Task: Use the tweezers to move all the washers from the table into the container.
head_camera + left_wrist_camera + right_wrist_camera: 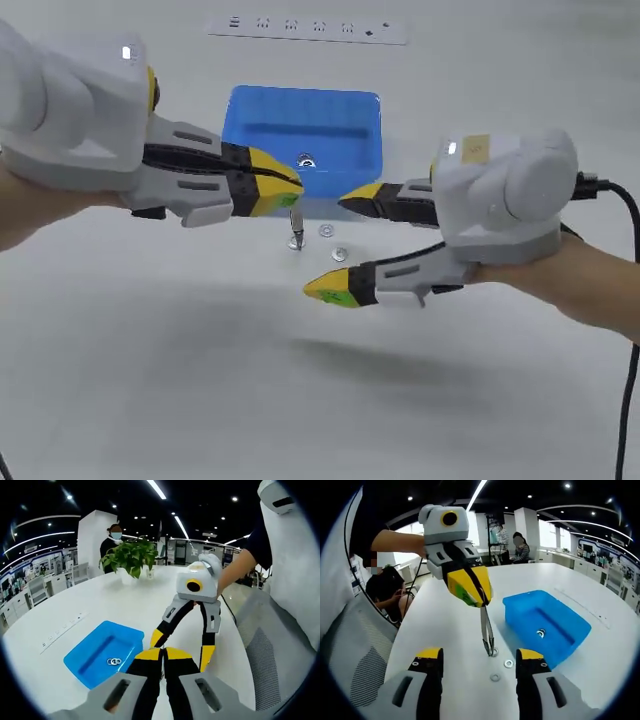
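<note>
My left gripper point(290, 183) is shut on a pair of metal tweezers point(296, 225) that hang straight down. Their tips rest at a washer point(492, 653) on the white table. Two more washers point(326, 231) point(339, 254) lie just right of the tips. My right gripper point(325, 244) stands open on the right, its jaws above and below those washers, holding nothing. The blue container point(250, 125) sits just behind, with washers point(305, 160) lying inside. In the right gripper view the left gripper point(477, 600) and tweezers point(486, 627) hang ahead of the open jaws.
A white power strip point(305, 27) lies at the table's far edge. A potted plant point(132, 555) stands further down the long table, with people beyond it. The right gripper's black cable point(628, 330) trails off at the right. A mesh chair point(270, 655) stands beside the table.
</note>
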Demonstrator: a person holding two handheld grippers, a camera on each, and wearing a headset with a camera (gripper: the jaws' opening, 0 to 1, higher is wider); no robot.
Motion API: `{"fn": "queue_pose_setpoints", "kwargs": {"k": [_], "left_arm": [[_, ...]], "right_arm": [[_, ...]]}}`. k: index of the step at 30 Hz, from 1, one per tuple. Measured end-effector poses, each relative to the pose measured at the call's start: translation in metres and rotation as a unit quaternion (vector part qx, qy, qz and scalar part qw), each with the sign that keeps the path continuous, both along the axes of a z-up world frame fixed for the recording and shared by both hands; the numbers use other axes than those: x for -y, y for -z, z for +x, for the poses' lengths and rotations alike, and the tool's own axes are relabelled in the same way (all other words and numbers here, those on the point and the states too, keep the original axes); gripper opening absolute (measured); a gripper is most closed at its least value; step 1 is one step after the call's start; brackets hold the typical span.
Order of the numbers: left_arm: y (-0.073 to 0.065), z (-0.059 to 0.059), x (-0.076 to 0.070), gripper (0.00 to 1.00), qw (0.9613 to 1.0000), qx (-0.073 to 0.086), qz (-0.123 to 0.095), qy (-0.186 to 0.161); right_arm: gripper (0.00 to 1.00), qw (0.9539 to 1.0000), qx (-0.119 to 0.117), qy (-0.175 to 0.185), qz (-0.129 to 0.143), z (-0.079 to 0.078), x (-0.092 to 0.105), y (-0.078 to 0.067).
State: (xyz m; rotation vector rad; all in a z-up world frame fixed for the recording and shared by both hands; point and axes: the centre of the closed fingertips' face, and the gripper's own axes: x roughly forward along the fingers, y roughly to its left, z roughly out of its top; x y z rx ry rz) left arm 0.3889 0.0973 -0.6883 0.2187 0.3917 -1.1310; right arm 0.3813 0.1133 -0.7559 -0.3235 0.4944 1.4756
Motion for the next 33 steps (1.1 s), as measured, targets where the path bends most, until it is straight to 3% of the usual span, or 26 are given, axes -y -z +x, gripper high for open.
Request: {"fn": "queue_pose_setpoints", "kwargs": {"k": [7,13,21,33], "left_arm": [[0.001,-0.002,0.001,0.04,1.0000,-0.001,0.003,0.008],[0.002,-0.002,-0.001,0.04,0.9998,0.001,0.011,0.014],[0.003,0.001,-0.002,0.04,0.9997,0.004,0.017,0.018],[0.006,0.005,-0.011,0.04,0.9995,0.005,0.023,0.022]], "right_arm": [[0.36,0.9991,-0.002,-0.042,0.000,0.003,-0.017,-0.001],[0.24,0.9964,-0.007,-0.085,-0.005,-0.002,-0.025,0.002],[0.14,0.9936,0.013,-0.110,-0.021,0.004,-0.023,0.006],[0.12,0.9900,0.027,-0.135,-0.030,0.004,-0.023,0.013]]}}
